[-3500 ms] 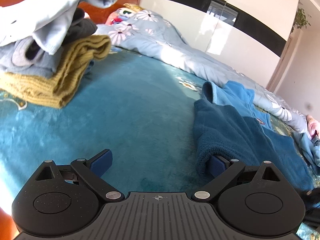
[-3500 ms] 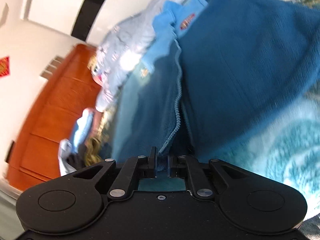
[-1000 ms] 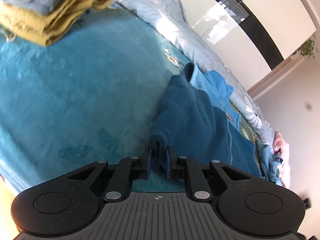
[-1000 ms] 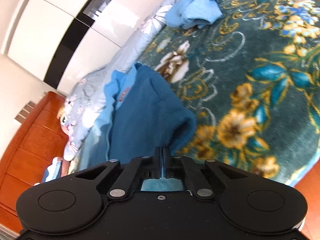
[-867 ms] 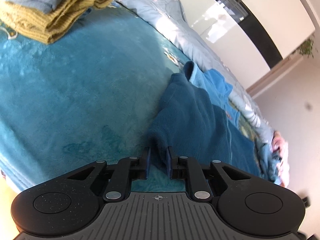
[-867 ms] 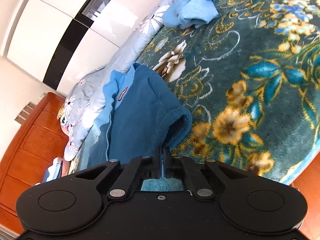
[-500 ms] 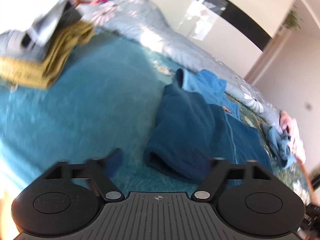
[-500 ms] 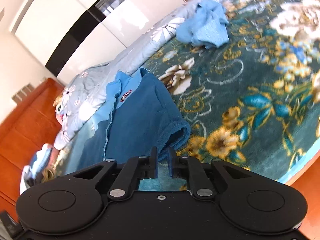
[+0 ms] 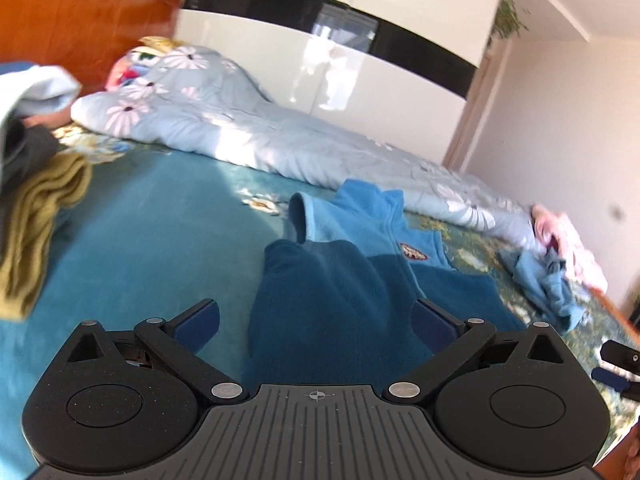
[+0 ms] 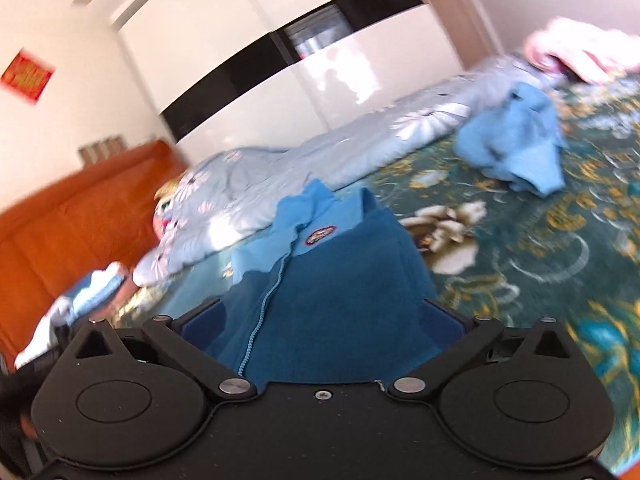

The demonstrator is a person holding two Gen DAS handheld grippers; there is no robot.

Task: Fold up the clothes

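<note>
A blue fleece jacket point(image 9: 340, 300) with a light blue collar and a zipper lies folded lengthwise on the teal bed cover point(image 9: 160, 216). It also shows in the right wrist view point(image 10: 340, 304). My left gripper point(image 9: 316, 320) is open and empty above the jacket's near end. My right gripper point(image 10: 320, 320) is open and empty, also above the jacket's near end. The right gripper's fingertips show at the right edge of the left wrist view point(image 9: 618, 364).
A stack of folded clothes point(image 9: 36, 216) sits at the left. A light blue floral quilt point(image 9: 280, 136) runs along the back. A crumpled light blue garment point(image 10: 516, 144) and a pink one point(image 10: 576, 52) lie at the right. A wooden headboard point(image 10: 80, 216) stands at the left.
Both grippers were shut on the jacket's folded sleeves one second ago. Both have opened, let go and drawn back and up. The jacket now lies flat on the bed.
</note>
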